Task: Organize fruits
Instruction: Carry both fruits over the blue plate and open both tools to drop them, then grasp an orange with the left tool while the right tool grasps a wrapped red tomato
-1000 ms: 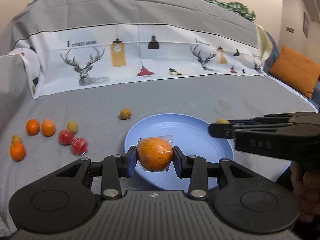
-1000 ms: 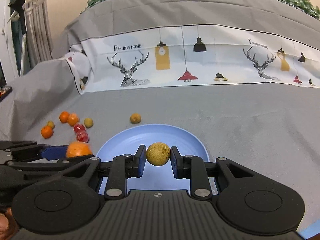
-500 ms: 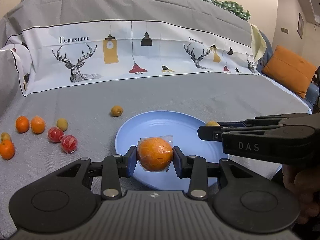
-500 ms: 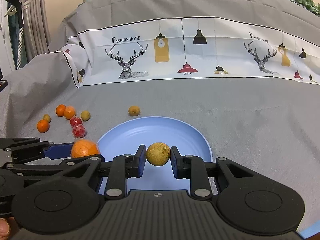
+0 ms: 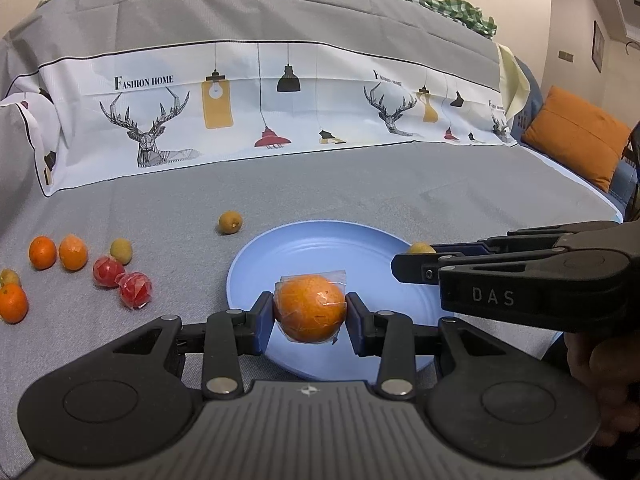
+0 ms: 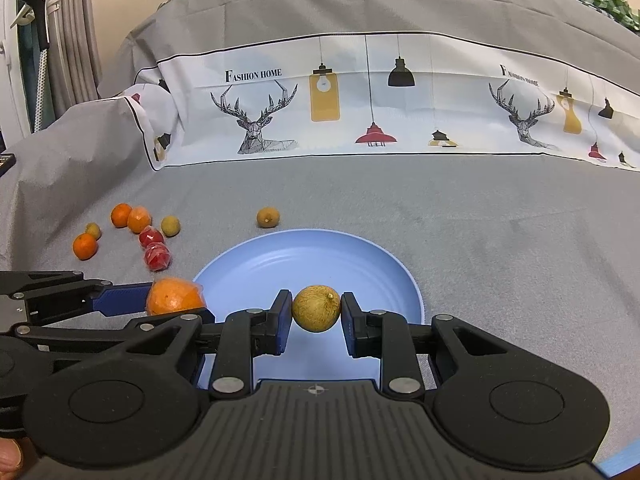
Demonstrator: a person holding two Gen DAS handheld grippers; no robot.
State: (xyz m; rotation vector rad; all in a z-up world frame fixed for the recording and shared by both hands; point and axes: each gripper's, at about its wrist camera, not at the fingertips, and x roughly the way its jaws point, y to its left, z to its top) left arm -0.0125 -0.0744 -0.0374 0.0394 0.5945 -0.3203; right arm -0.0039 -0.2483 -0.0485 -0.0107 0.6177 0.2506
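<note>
Firmly pinched between the blue pads of the left gripper (image 5: 310, 316) is a round orange wrapped in clear crinkled plastic film (image 5: 310, 307), with the pads pressed against its two sides. It hangs over the near-left part of a round pale blue plate (image 5: 320, 248); whether the fruit touches the plate cannot be told from this angle. The right gripper (image 6: 316, 312) likewise has its pads closed on a small round tan-yellow fruit with a rough skin (image 6: 316, 308), held over the near middle of the same plate (image 6: 312, 264). From the left wrist camera the right gripper (image 5: 404, 266) comes in from the right edge over the plate's right rim, and only the top of its fruit (image 5: 420, 247) shows above the fingers.

That plate lies on a grey cloth-covered surface (image 5: 360, 188), near its front edge. Just beyond the plate's far-left rim sits a loose small tan fruit (image 5: 230, 222). Toward the left edge of the surface lies a scattered group: two red fruits in clear wrap (image 5: 122, 280) touching each other, a small yellow-green fruit (image 5: 121, 251) just behind them, two small oranges (image 5: 58, 253) side by side further left, and one more orange (image 5: 12, 302) with a small tan fruit (image 5: 9, 277) beside it at the very edge.

Along the far edge rises a grey back draped with a white printed cloth showing deer heads and hanging lamps (image 5: 256, 112). At the far right corner rests an orange cushion (image 5: 576, 142).
</note>
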